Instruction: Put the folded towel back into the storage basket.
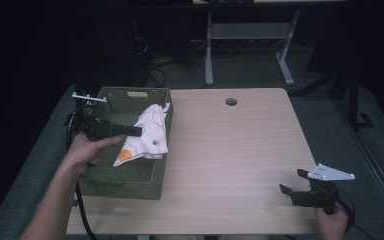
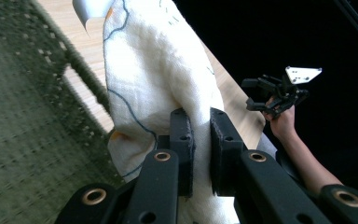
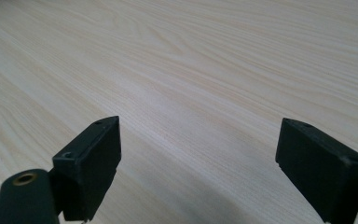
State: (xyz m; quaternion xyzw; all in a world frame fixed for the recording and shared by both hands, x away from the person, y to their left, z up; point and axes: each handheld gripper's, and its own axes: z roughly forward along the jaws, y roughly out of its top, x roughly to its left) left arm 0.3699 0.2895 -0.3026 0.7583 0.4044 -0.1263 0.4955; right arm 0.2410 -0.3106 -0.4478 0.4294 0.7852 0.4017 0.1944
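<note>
Right tool at 5 o'clock of the table, jaws wide apart with nothing between, left tool at 9 o'clock clamped on white patterned cloth, cloth hanging over right wall of green woven basket

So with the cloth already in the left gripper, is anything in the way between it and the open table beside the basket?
Only the basket's right wall: the cloth hangs over that rim, clamped in the left gripper. Past it, the table is bare up to the right gripper, which sits open near the front right corner.
</note>
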